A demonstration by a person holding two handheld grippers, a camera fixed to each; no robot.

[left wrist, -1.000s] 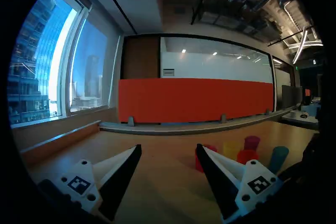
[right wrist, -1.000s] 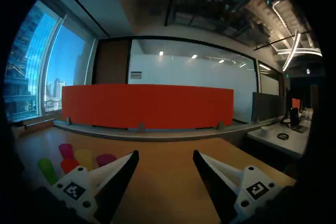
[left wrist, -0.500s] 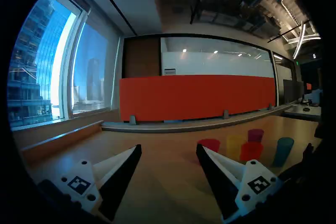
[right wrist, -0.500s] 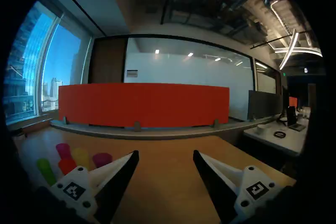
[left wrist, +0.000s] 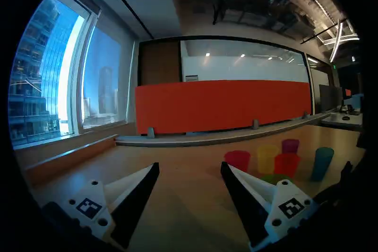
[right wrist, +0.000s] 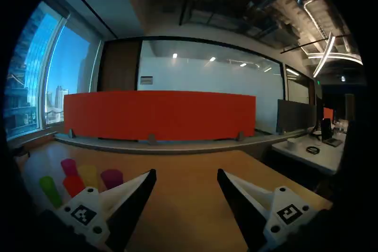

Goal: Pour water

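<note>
Several coloured plastic cups stand close together on the wooden table (left wrist: 189, 204). In the left gripper view they sit to the right: a red cup (left wrist: 237, 160), a yellow cup (left wrist: 267, 157), a purple cup (left wrist: 290, 146), an orange cup (left wrist: 286, 164) and a teal cup (left wrist: 322, 163). My left gripper (left wrist: 189, 164) is open and holds nothing, with the red cup just past its right finger. In the right gripper view the cluster is at the lower left: green cup (right wrist: 48, 190), pink cup (right wrist: 69, 166), orange cup (right wrist: 73, 186), yellow cup (right wrist: 88, 175), purple cup (right wrist: 112, 178). My right gripper (right wrist: 185, 171) is open, holding nothing, and apart from the cups.
A long orange divider panel (left wrist: 222, 105) runs along the table's far edge. Tall windows (left wrist: 47, 91) line the left side. Another desk (right wrist: 312, 150) with small items stands to the right, past a gap beyond the table's edge.
In the left gripper view the cups have slid right and up, and the red cup has come clear of the right finger. The right gripper view shifted only slightly. Both grippers stayed open.
</note>
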